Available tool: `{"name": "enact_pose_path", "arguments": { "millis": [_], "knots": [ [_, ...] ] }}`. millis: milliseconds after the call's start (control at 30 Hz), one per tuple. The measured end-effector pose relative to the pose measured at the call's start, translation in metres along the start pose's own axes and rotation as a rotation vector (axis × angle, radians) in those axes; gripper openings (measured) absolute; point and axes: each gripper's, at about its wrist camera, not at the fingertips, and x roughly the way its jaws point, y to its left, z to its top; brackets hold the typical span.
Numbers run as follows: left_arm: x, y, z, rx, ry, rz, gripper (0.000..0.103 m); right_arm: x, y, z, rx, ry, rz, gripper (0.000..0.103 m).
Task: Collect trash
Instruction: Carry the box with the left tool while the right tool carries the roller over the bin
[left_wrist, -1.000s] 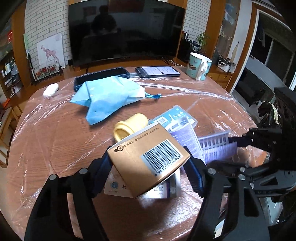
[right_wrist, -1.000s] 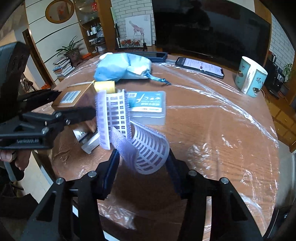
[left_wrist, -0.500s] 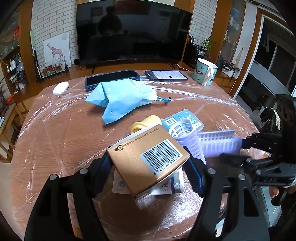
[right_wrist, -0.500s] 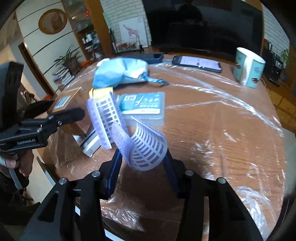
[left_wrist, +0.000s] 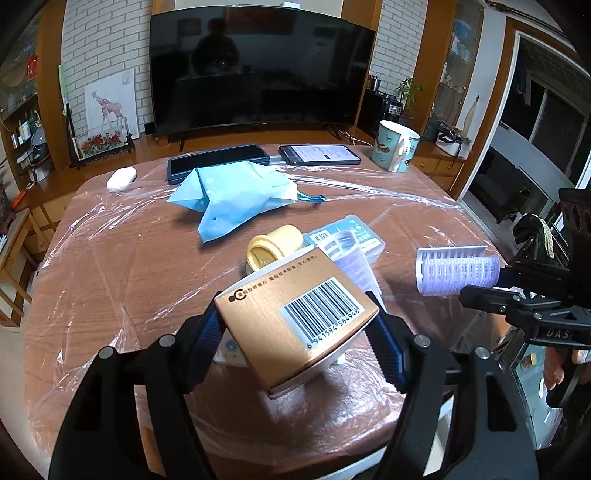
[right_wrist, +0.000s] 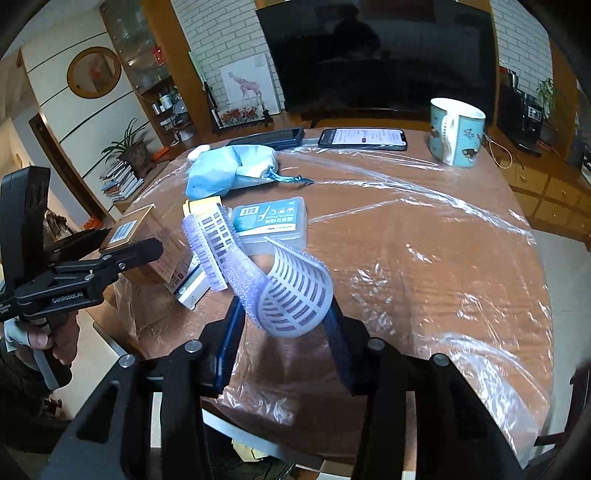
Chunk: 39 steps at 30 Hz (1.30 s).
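Note:
My left gripper is shut on a gold box with a barcode, held above the table's near edge; the box also shows in the right wrist view. My right gripper is shut on a white and purple hair roller, lifted off the table; the roller also shows in the left wrist view. A second roller, a yellow cap, a clear floss case, a white box and a blue cloth bag lie on the plastic-covered table.
At the table's far side are a teal mug, a lit phone, a dark phone and a white earbud case. A large TV stands behind. The table edge is close below both grippers.
Both grippers have pulled back and up from the pile. The right gripper has carried its roller away to the right, apart from the second roller. The gold box stays gripped.

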Motion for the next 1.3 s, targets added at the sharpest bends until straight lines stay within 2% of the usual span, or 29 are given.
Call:
{"name": "enact_pose_path", "arguments": {
  "millis": [633, 1300],
  "knots": [
    [-0.024, -0.015, -0.017, 0.014, -0.01, 0.016, 0.073, -0.033, 0.022, -0.018, -0.032, -0.029, 0.046, 0.044],
    [-0.058, -0.043, -0.06, 0.057, 0.022, 0.004, 0.073, -0.06, 0.044, -0.05, -0.076, -0.011, 0.087, 0.044]
  ]
}}
